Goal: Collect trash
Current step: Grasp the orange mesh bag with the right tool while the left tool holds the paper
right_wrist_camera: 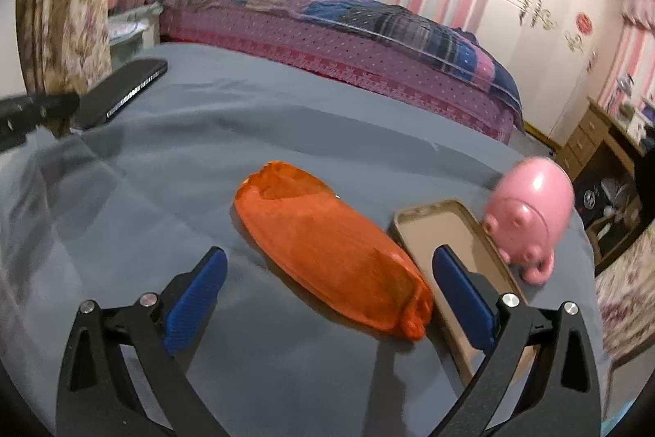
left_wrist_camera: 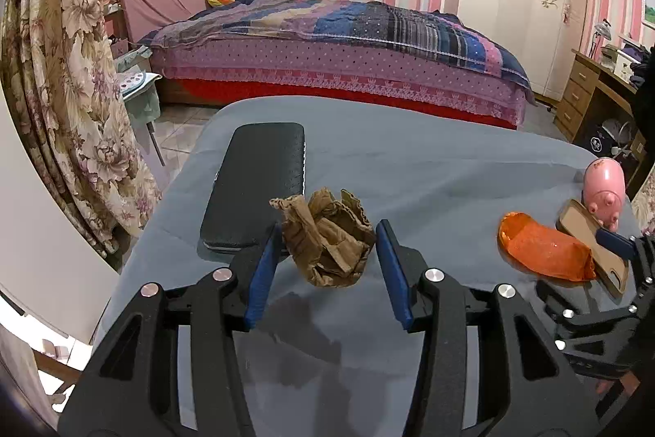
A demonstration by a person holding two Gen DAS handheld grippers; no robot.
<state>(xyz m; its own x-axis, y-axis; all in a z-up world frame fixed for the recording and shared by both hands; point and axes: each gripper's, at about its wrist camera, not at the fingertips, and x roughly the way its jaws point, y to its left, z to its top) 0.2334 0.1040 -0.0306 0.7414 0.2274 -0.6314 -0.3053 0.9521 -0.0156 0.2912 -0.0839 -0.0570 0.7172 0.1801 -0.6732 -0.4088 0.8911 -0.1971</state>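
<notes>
My left gripper [left_wrist_camera: 329, 244] has the crumpled brown paper [left_wrist_camera: 327, 236] between its pads, and I cannot tell whether the pads press it or only flank it; the wad's underside is hidden. From that camera my right gripper [left_wrist_camera: 618, 244] is cut off at the 3 o'clock edge, so its jaws are unreadable there. The tan phone case [left_wrist_camera: 593, 244] lies partly behind that blue finger, and the orange mesh bag [left_wrist_camera: 544, 252] covers its near corner. In the right wrist view, the black case [right_wrist_camera: 123, 89] at 10 o'clock is half hidden by a blurred dark tool tip. The pink pig [right_wrist_camera: 528, 216] is smeared with motion, and so are the curtains [right_wrist_camera: 61, 7].
</notes>
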